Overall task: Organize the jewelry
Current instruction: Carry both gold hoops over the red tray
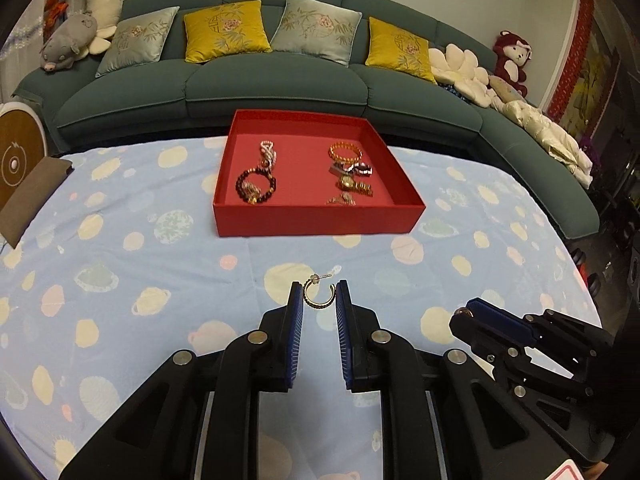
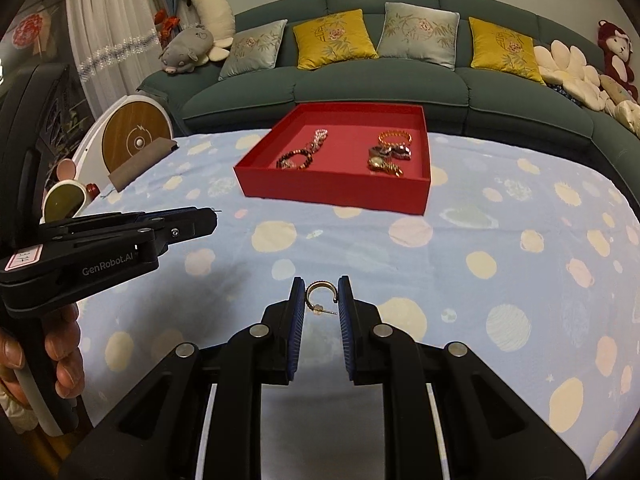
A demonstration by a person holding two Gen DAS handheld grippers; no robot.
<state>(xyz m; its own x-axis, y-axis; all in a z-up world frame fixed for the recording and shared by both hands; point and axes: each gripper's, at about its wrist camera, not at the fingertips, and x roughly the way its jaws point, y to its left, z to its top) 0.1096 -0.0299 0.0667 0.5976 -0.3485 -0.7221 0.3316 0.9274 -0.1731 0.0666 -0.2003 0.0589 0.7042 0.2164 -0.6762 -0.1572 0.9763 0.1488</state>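
A red tray [image 1: 316, 222] [image 2: 332, 194] sits on the far part of the blue patterned tablecloth and holds bead bracelets, an orange bracelet [image 1: 345, 153] and a gold watch [image 1: 352, 186]. In the left wrist view a gold hoop earring [image 1: 319, 293] sits between the pads of my left gripper [image 1: 319, 294], each pad against a side of the hoop. In the right wrist view a second gold hoop earring [image 2: 321, 295] sits likewise between the pads of my right gripper [image 2: 321, 294]. Both grippers hover above the cloth. The right gripper's fingertips [image 1: 486, 316] show at lower right in the left view.
A teal sofa [image 1: 280, 88] with cushions and plush toys runs behind the table. A round white and wooden device [image 2: 134, 138] and a brown pouch [image 2: 140, 162] stand at the table's left edge. The cloth in front of the tray bears only the grippers.
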